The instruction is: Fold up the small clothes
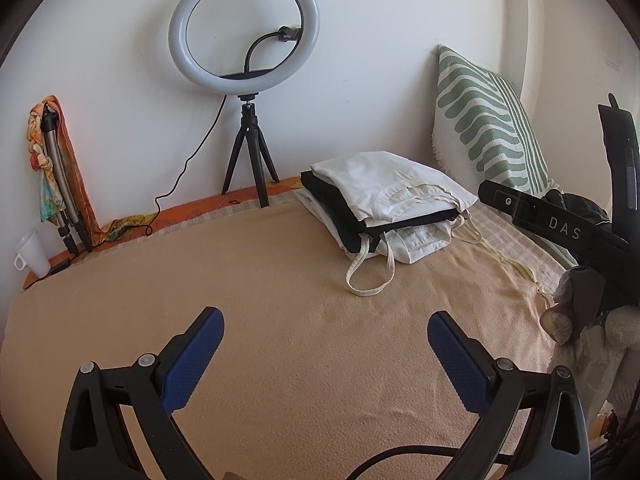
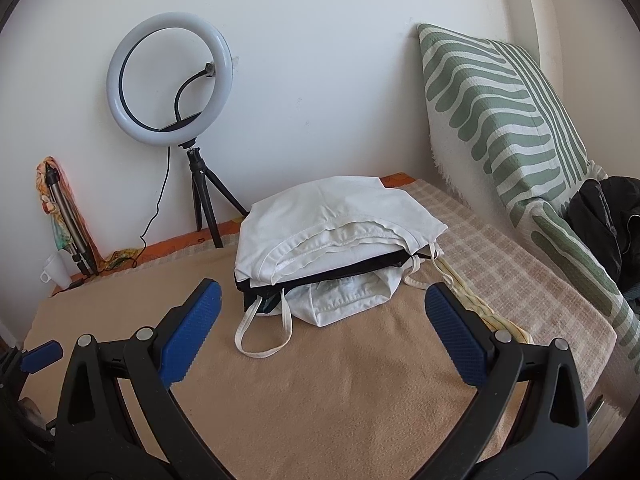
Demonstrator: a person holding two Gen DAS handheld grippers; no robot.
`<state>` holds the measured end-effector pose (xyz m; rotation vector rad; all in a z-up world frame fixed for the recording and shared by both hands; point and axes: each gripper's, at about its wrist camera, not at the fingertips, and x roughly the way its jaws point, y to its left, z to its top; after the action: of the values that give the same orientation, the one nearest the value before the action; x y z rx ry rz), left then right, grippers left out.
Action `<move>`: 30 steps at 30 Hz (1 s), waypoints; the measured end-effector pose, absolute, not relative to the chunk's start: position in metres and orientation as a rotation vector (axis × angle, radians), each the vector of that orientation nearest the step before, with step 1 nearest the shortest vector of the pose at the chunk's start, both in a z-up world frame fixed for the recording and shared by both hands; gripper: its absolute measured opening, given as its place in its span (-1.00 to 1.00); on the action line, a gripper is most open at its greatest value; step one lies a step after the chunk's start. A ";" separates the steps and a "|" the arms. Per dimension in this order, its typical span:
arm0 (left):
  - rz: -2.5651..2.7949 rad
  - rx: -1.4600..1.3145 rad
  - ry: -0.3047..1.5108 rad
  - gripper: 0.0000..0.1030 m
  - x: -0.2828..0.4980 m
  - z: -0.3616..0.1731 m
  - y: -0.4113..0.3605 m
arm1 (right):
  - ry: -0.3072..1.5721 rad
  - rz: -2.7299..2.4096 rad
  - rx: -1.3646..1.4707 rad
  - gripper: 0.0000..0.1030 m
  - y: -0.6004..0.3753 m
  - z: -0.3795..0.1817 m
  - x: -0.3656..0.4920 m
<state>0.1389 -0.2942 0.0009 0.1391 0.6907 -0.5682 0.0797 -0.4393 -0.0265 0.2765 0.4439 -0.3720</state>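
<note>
A stack of folded clothes lies on the tan blanket: a white garment on top, a black one under it, more white cloth below, with a white strap loop trailing toward me. My left gripper hovers open over bare blanket, well short and left of the stack. My right gripper stands open just in front of the stack, nothing between its blue pads. The right gripper's black body and a gloved hand show at the left wrist view's right edge.
A ring light on a small tripod stands against the back wall. A green-striped pillow leans at the right, with dark clothing beside it. A folded tripod with a scarf and a white cup sit far left.
</note>
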 end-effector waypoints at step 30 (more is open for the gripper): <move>-0.582 0.145 0.690 0.99 0.137 -0.002 -0.301 | 0.473 -0.346 0.284 1.00 -0.439 -0.032 0.087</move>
<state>0.1373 -0.3011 -0.0015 0.1449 0.6897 -0.5819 0.0866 -0.4392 -0.0321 0.2835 0.4729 -0.3464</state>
